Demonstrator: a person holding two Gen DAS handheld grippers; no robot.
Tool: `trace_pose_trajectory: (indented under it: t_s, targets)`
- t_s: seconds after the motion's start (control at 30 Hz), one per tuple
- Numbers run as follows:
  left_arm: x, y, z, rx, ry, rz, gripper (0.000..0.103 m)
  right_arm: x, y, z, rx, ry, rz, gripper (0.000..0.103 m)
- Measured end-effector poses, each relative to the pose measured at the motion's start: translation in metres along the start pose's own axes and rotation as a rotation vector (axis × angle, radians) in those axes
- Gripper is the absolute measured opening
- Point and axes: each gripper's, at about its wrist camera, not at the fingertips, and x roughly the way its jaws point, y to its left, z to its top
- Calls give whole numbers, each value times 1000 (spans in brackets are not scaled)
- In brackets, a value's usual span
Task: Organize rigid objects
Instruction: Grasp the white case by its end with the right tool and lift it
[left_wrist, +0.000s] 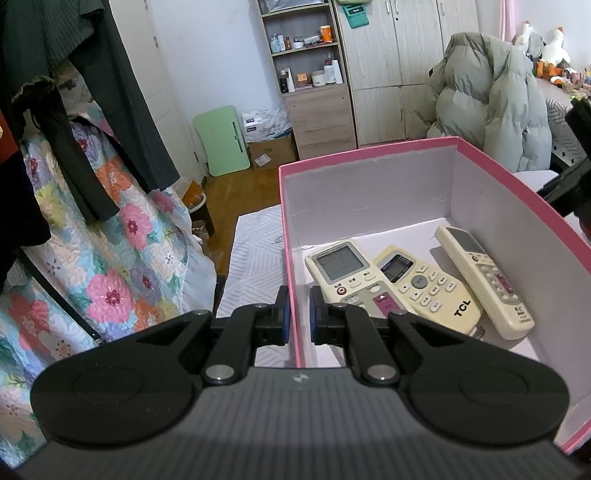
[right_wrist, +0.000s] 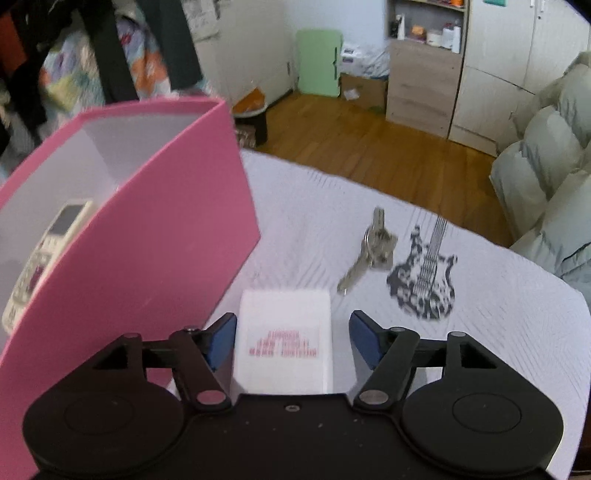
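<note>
A pink box (left_wrist: 369, 149) with a white inside stands on the white patterned cloth (right_wrist: 480, 332). Three cream remotes lie in it side by side: one with a big screen (left_wrist: 343, 273), a TCL one (left_wrist: 421, 284) and a slim one (left_wrist: 484, 280). My left gripper (left_wrist: 299, 314) is shut on the box's left wall, one pad on each side. My right gripper (right_wrist: 291, 339) is open to the right of the box (right_wrist: 147, 240), with a small white carton with red print (right_wrist: 284, 343) between its fingers; the right pad stands apart from it. Keys (right_wrist: 369, 251) and a black-and-white guitar shape (right_wrist: 424, 273) lie beyond.
A puffy grey-green jacket (left_wrist: 491, 96) is heaped at the right. A floral quilt (left_wrist: 110, 258) and dark hanging clothes (left_wrist: 92, 92) fill the left. Beyond the cloth's edge are wooden floor (right_wrist: 369, 140), a green folding table (left_wrist: 225, 140) and a shelf cabinet (left_wrist: 314, 85).
</note>
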Motion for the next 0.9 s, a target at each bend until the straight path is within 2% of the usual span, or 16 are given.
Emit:
trace_pose_trajectory:
  t_s: [0.03,0.1,0.2,0.27,0.37,0.4,0.43,0.47,0.67,0.77,0.9]
  targets:
    - [0,0,0,1,3,2,7,-1,-2,0,5,-4,13,63]
    - [1,0,0,8,9,6,7,-3,-7,-2,43,-6,27,62]
    - [1,-1,0,4,8,3,7,-6,-7,-6,27,1,36,63]
    - [1,-1,0,-4,8,1,7,-5,-3,-7,20,5,10,63]
    - [1,-2,0,1,10,8,7,-3,11,-8,-19,22,-31,71]
    - [1,-1,0,0,9,5,7,-3,16,-10,-50,21,-47,72]
    - [1,-1,0,-5,9,2,7,-3,17,-12,-67,7,-46,67]
    - [1,0,0,-11,8,0,7,-4,14,-12,-61,-8,-38,63]
    - [2,2,0,-18,9,-8,7,-28,-20,-14,120,-47,78,62]
    - [3,2,0,-21,8,-12,7,-54,-21,-20,136,-100,109,61]
    - [3,2,0,-25,7,-18,7,-85,-8,-31,117,-165,100,61]
